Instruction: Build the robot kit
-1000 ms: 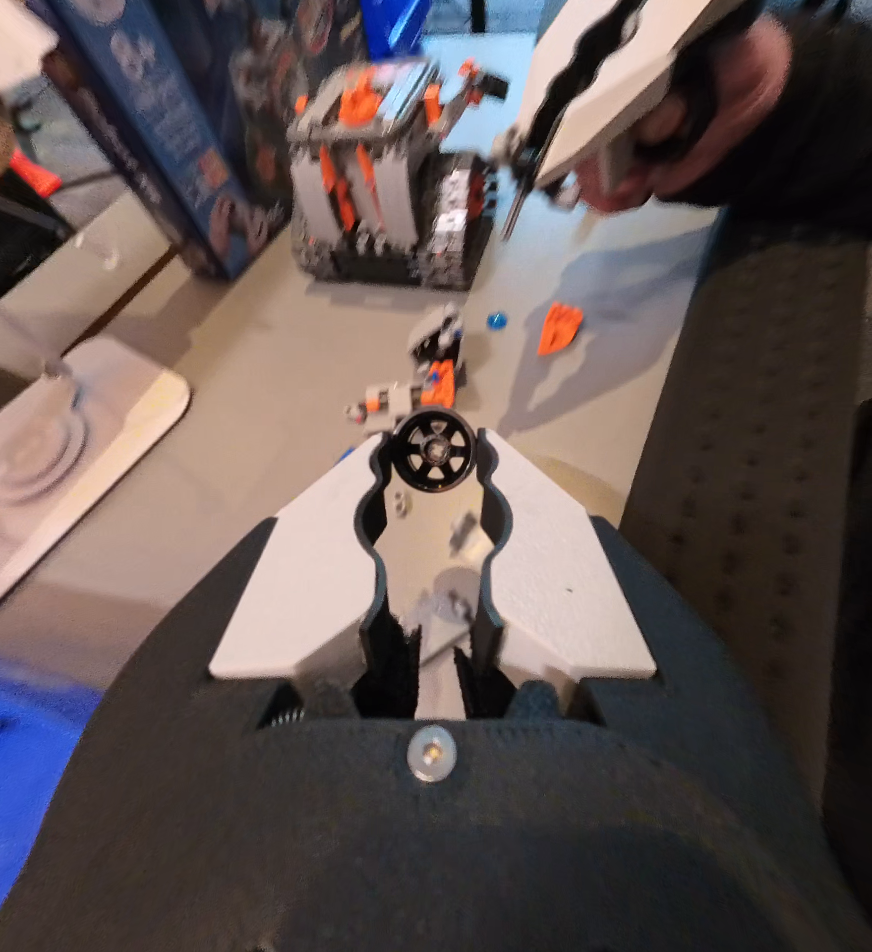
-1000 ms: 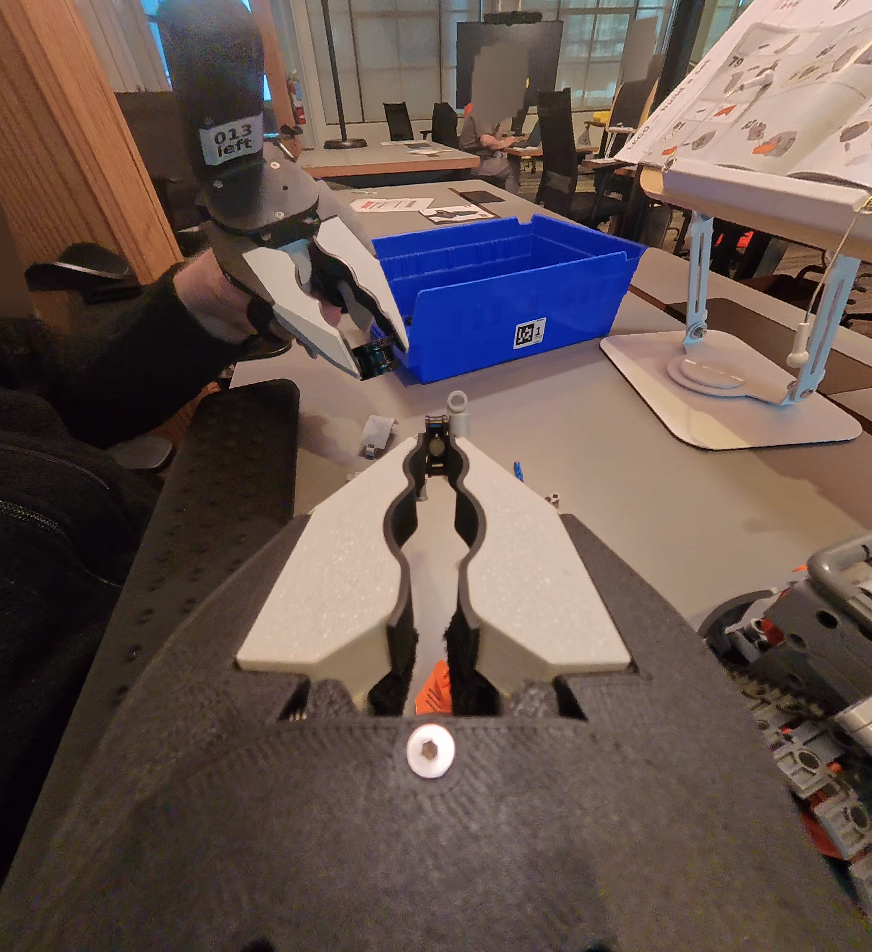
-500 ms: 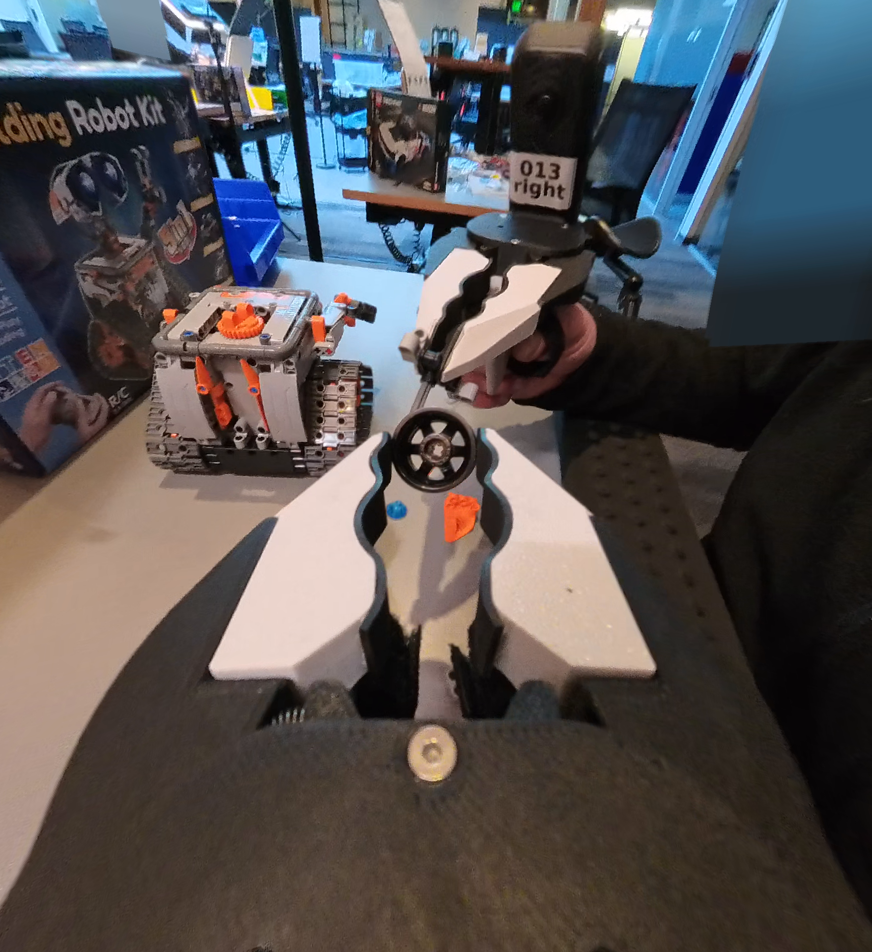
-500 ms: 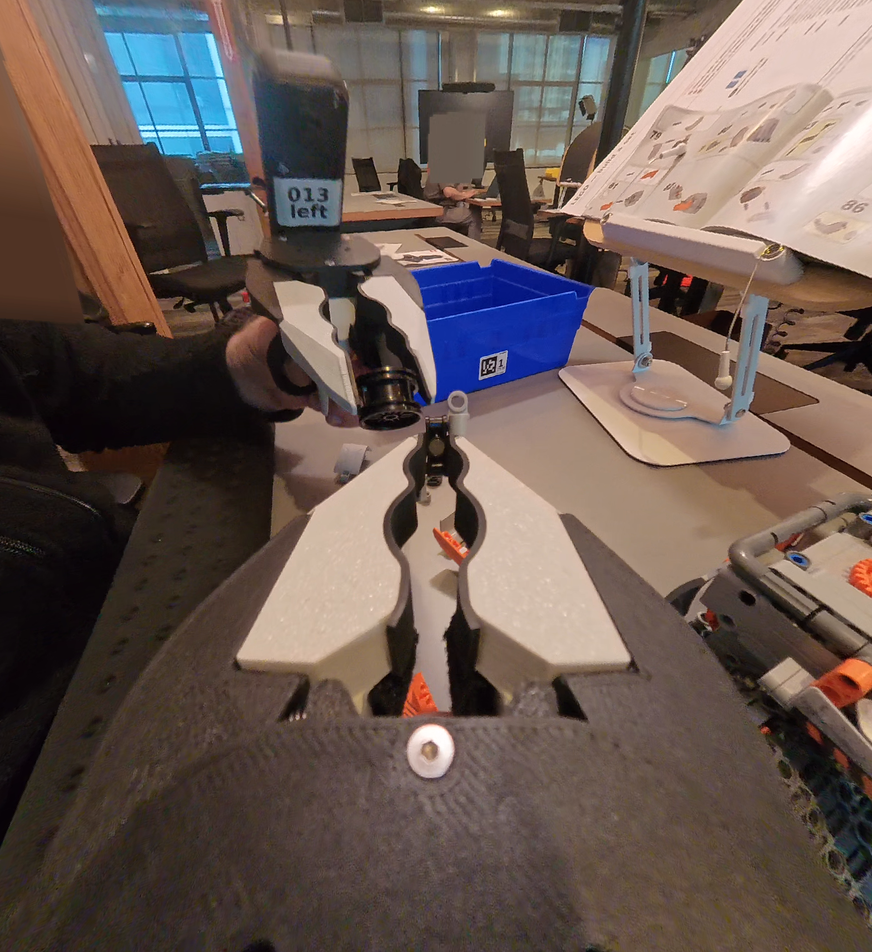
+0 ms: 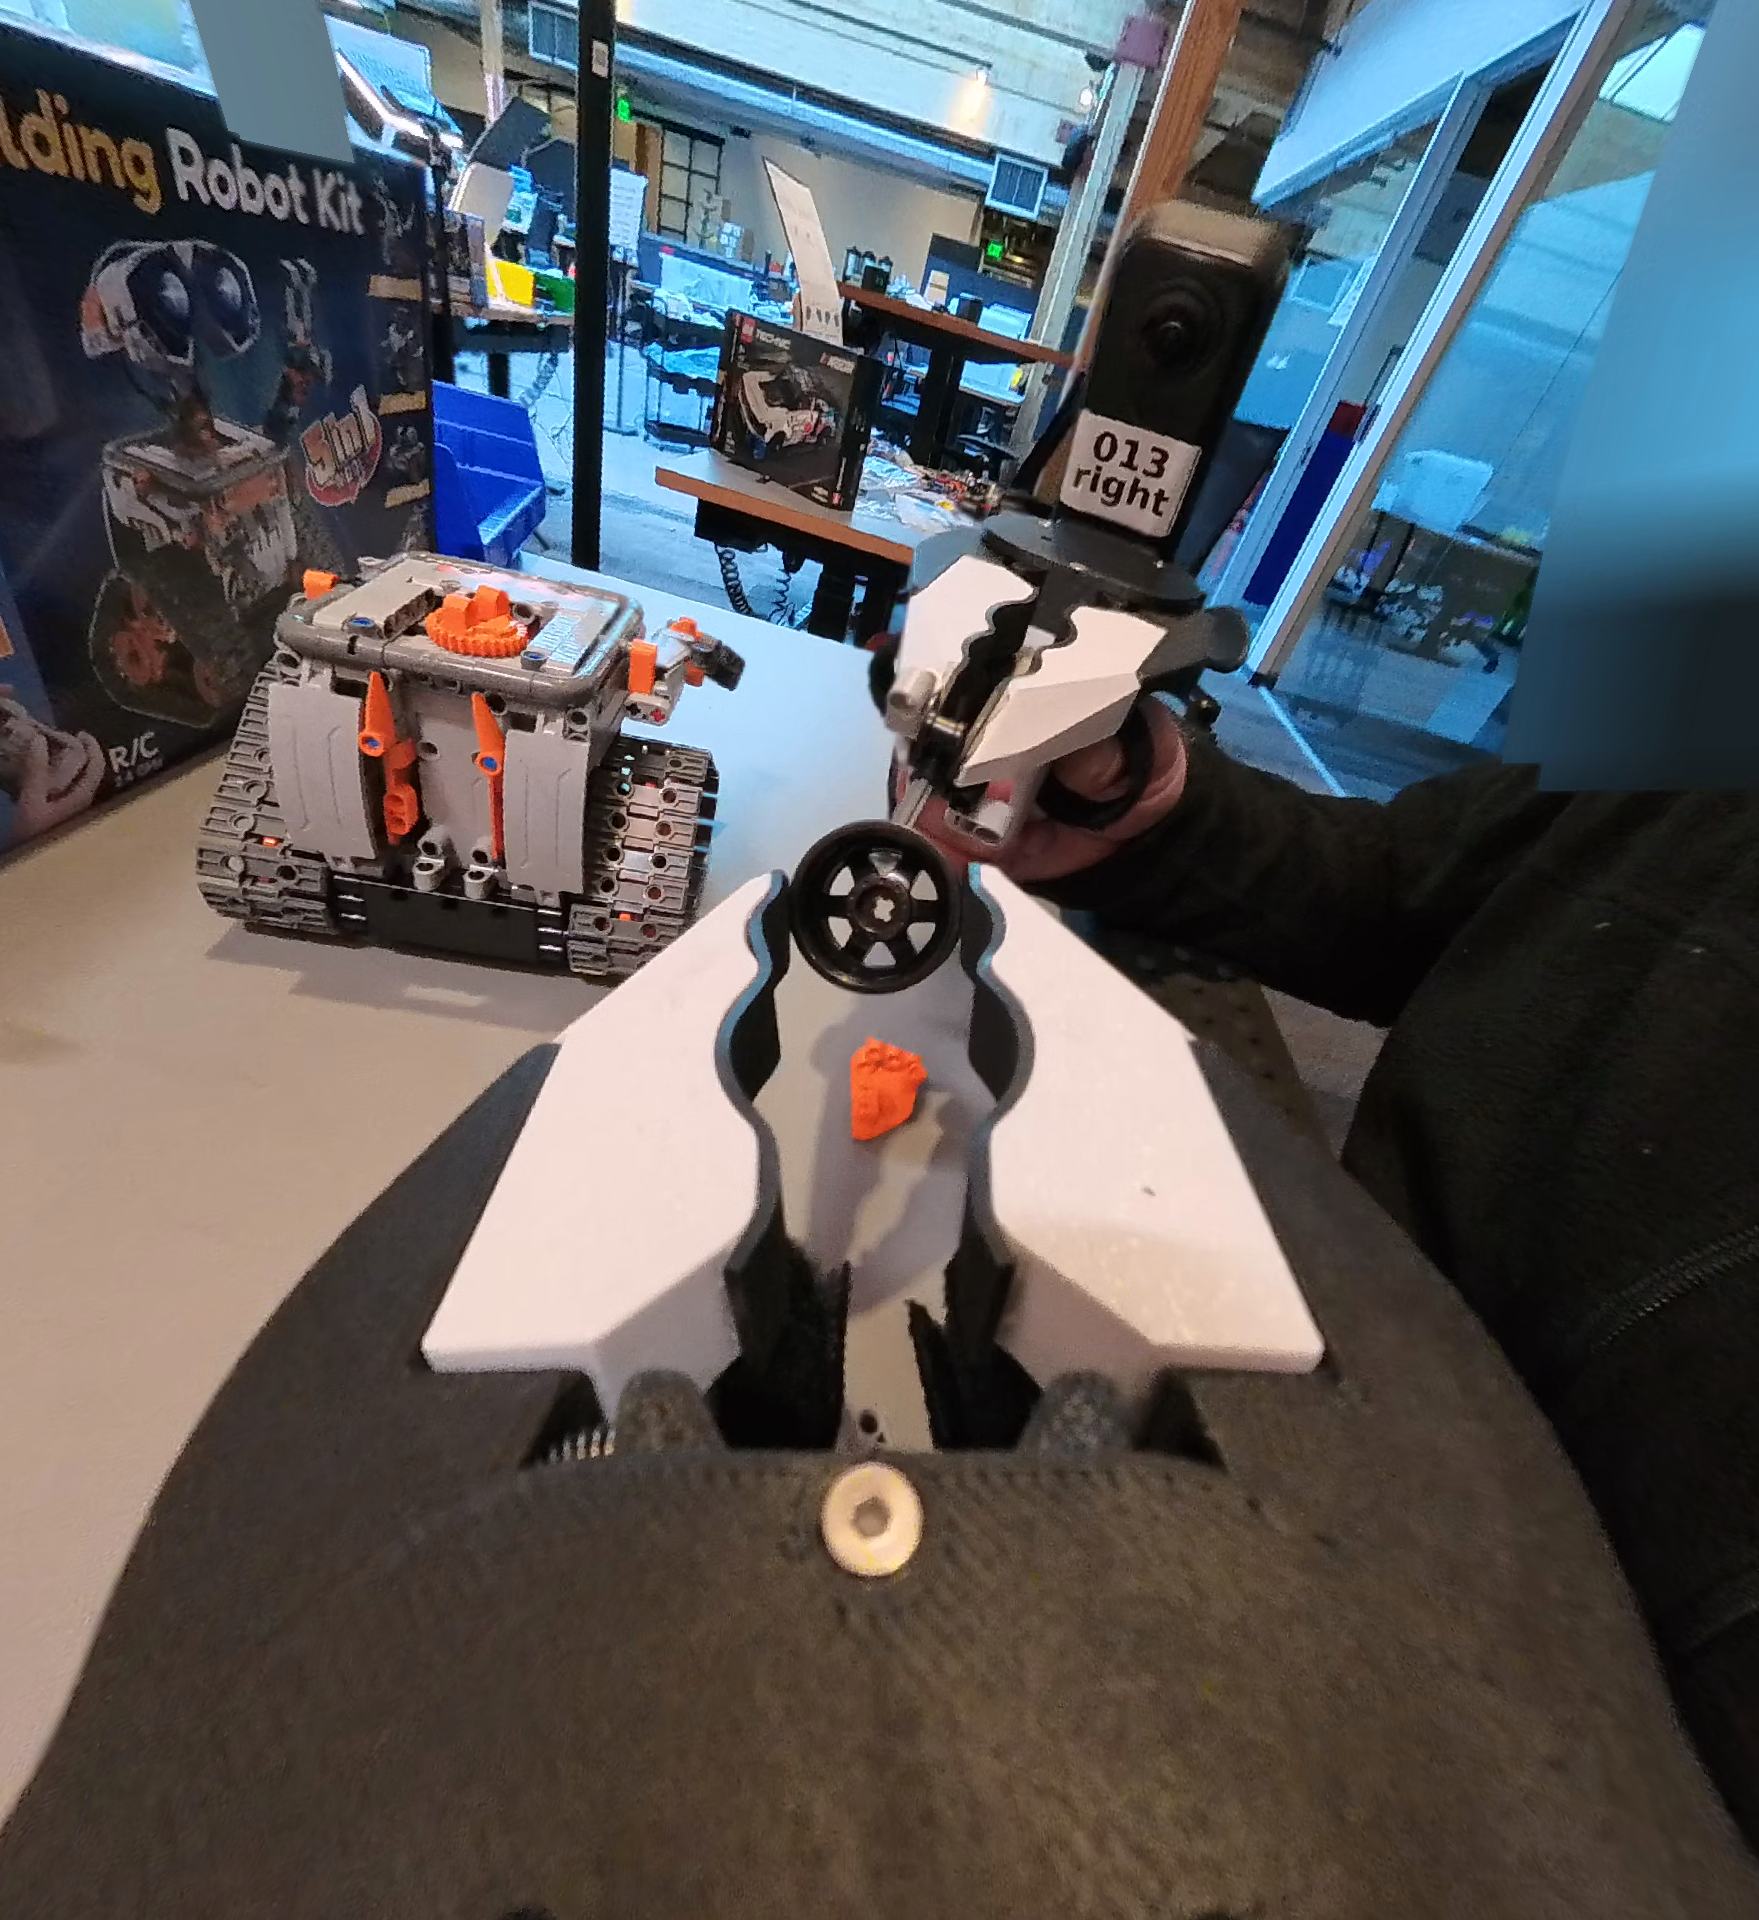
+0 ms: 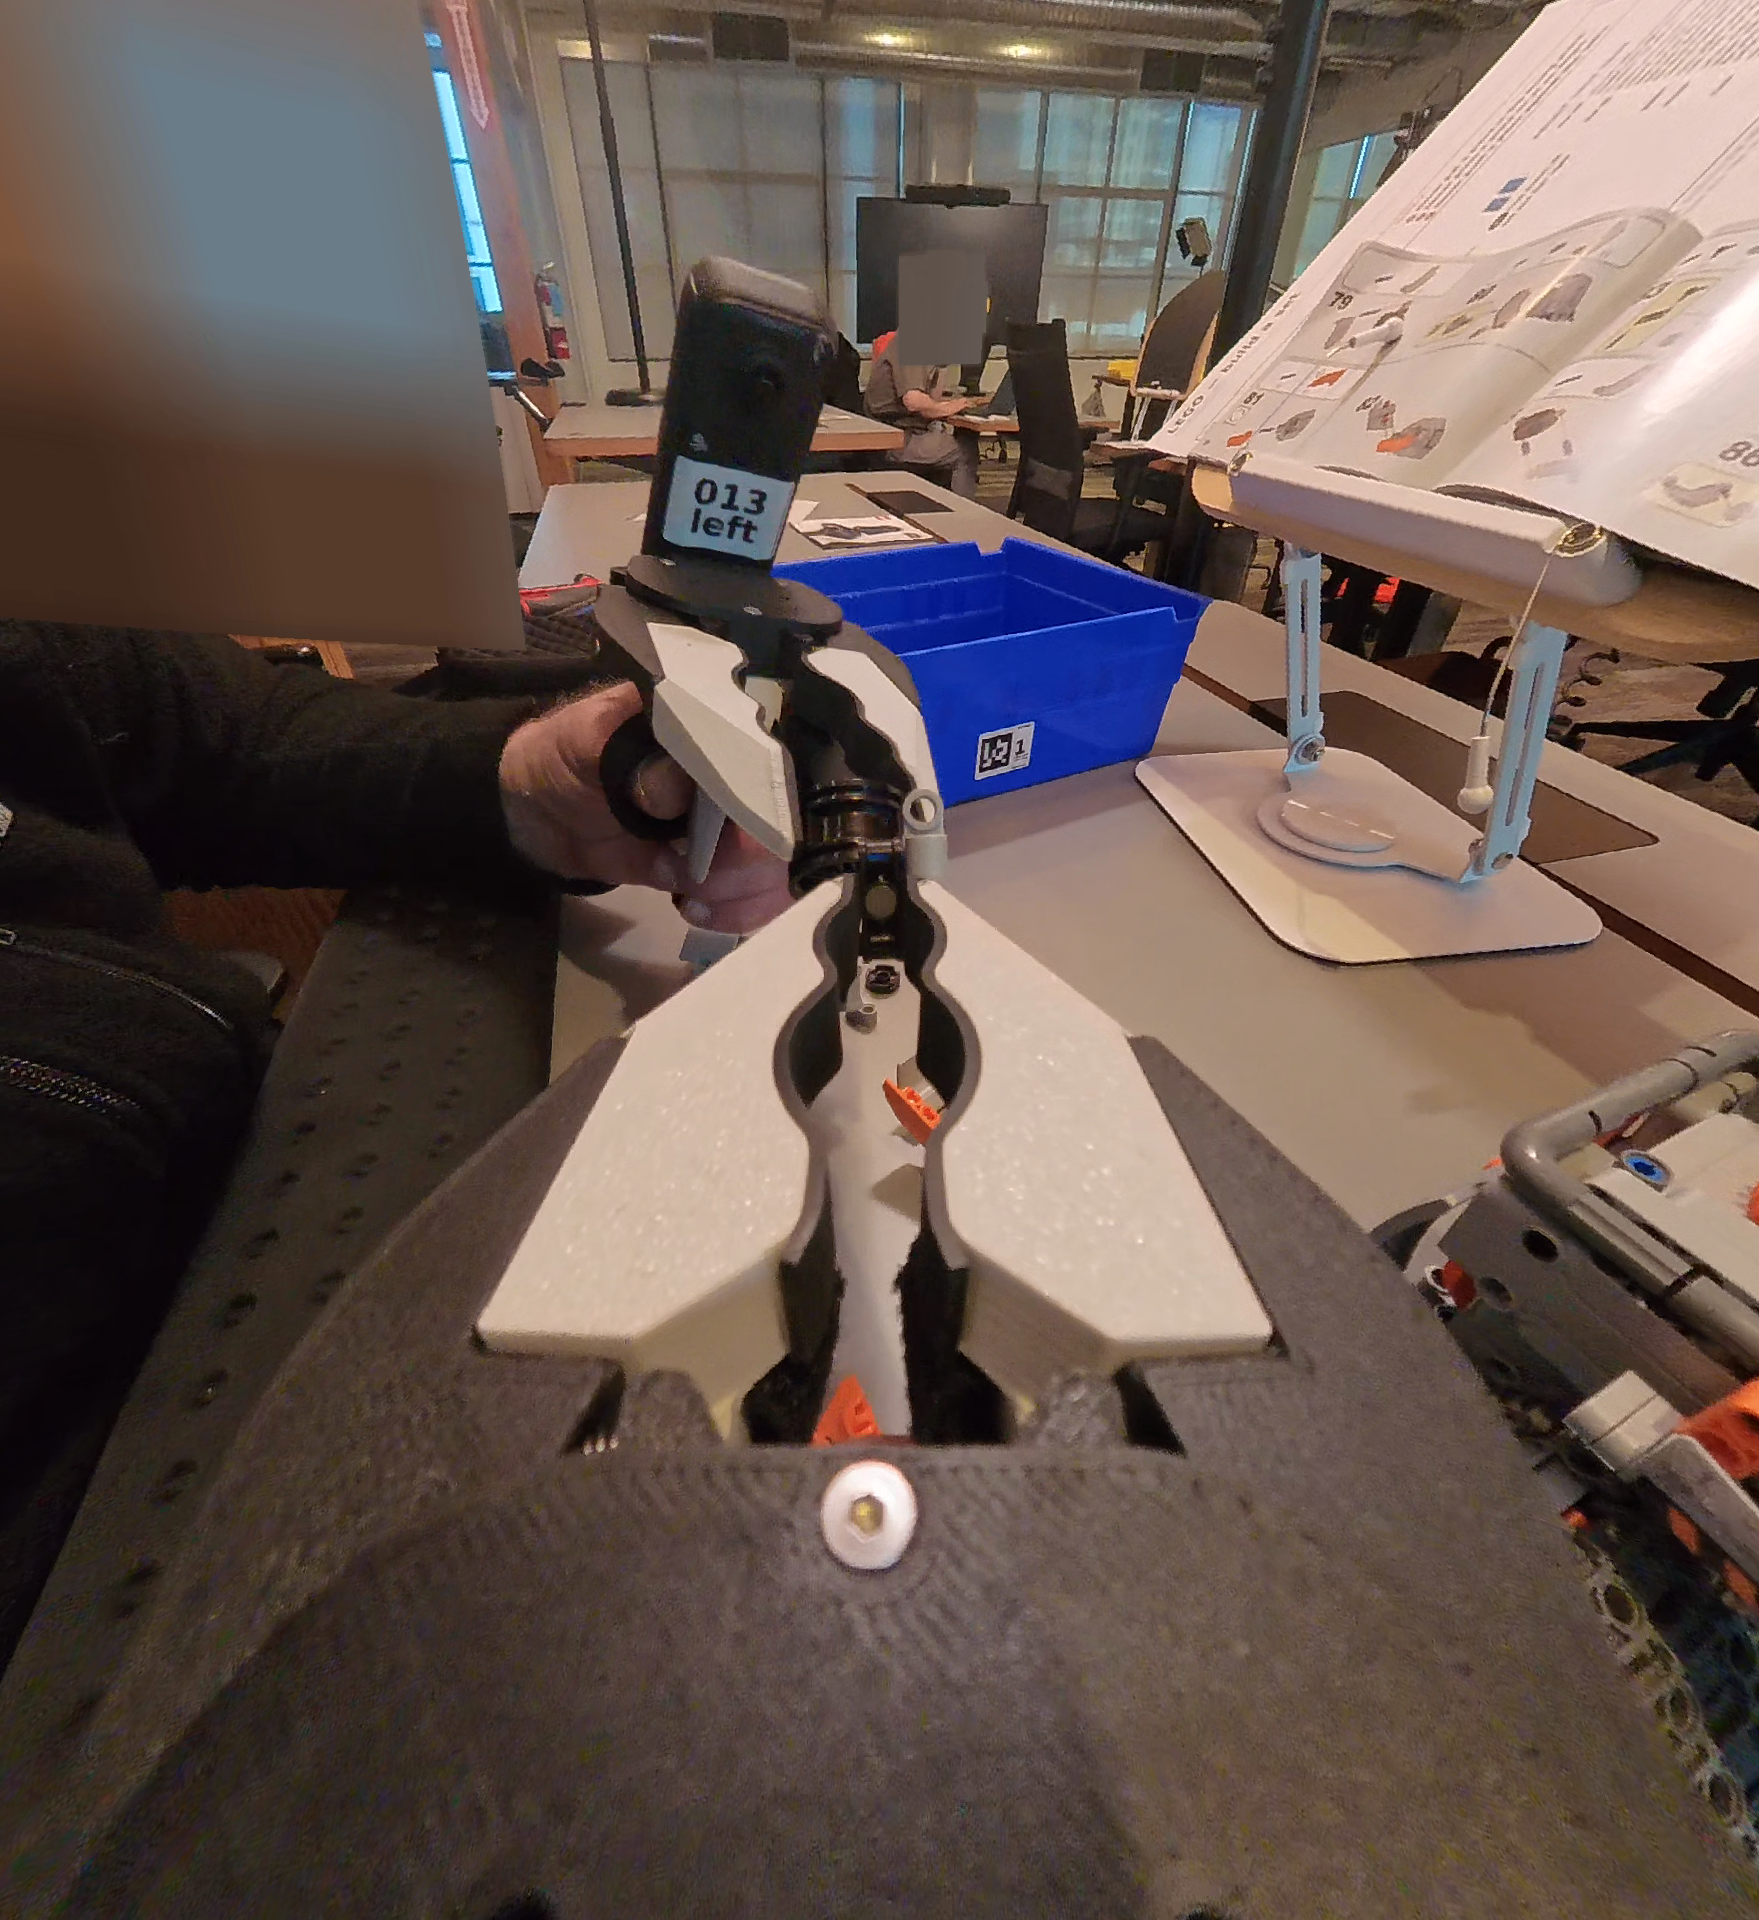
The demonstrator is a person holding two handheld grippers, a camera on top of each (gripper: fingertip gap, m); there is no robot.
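My left gripper (image 5: 875, 883) is shut on a black spoked wheel (image 5: 875, 912) held by its rim, above the table. My right gripper (image 6: 880, 891) is shut on a small black and grey building part (image 6: 880, 904) with a grey connector (image 6: 922, 831) at its end. The two grippers face each other, tips nearly meeting. In the right wrist view the wheel (image 6: 849, 826) sits right at the part's end. In the left wrist view the right gripper (image 5: 932, 727) points a thin axle down at the wheel's top right edge. Whether they touch is unclear.
A grey and orange tracked robot model (image 5: 459, 758) stands on the table (image 5: 127, 1091) beside its kit box (image 5: 127, 416). An orange piece (image 5: 885, 1091) lies under my left gripper. A blue bin (image 6: 1020, 665) and an instruction book (image 6: 1581, 260) on a white stand (image 6: 1374, 862) are behind. The tips of both grippers are at nearly the same place. The orange piece (image 5: 885, 1091) is about equally far from each gripper, around 15 cm.
Both grippers have lifted and turned to face each other. The left gripper has brought the wheel close to the part in the right gripper. Both grips are unchanged.
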